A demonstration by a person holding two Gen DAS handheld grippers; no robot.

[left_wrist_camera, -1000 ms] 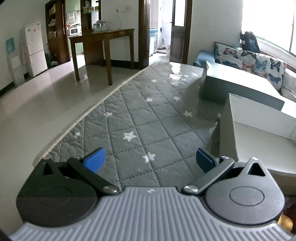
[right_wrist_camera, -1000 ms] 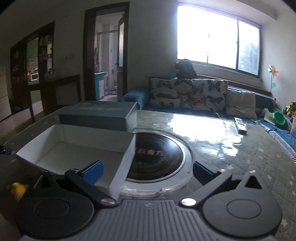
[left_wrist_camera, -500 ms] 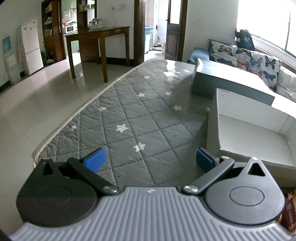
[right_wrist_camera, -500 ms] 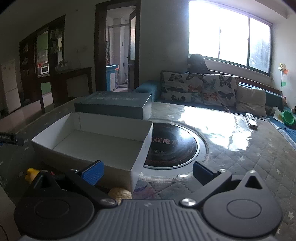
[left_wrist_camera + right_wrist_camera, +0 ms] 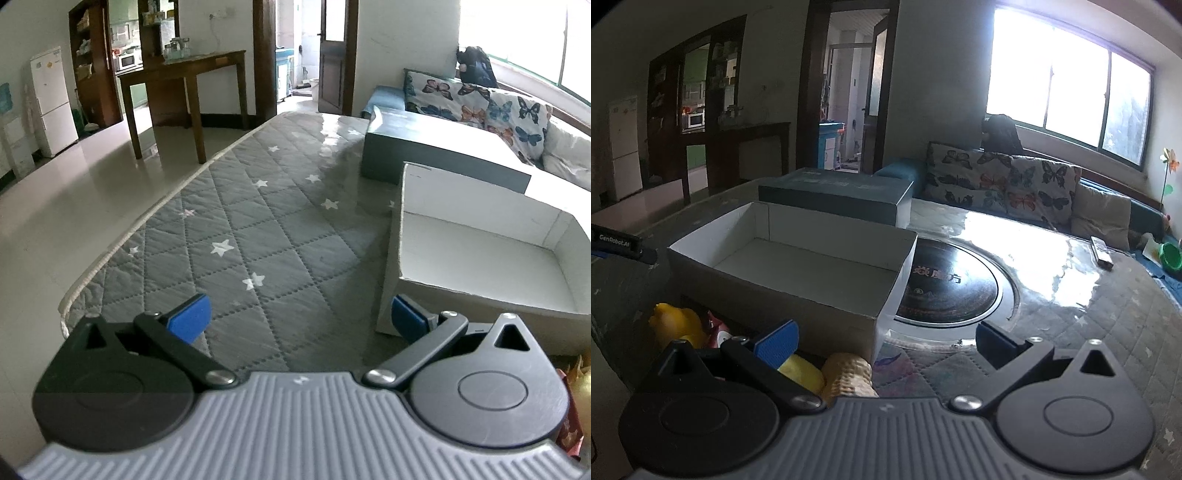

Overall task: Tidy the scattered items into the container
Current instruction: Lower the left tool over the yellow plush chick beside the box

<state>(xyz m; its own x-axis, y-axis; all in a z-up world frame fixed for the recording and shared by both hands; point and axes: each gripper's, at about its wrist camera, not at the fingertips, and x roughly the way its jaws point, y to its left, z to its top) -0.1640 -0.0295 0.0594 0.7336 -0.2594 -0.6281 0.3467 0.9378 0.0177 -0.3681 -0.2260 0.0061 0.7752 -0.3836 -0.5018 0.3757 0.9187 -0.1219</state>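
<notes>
The left gripper point(image 5: 297, 321) hovers over the grey star-patterned quilted table point(image 5: 258, 229), fingers point(image 5: 188, 319) spread apart and empty. The open white cardboard box point(image 5: 476, 254) sits just ahead of the right-hand finger. The right gripper point(image 5: 886, 339) also has its fingers apart, holding nothing. The same box point(image 5: 798, 258) lies ahead of its left-hand finger. Beside that finger, against the box's near wall, lie a yellow rubber duck toy point(image 5: 677, 323), a red-and-white item point(image 5: 718, 330), a yellow rounded item point(image 5: 801, 373) and a tan textured item point(image 5: 847, 373). A round black glass inset point(image 5: 951, 284) lies ahead between the fingers
</notes>
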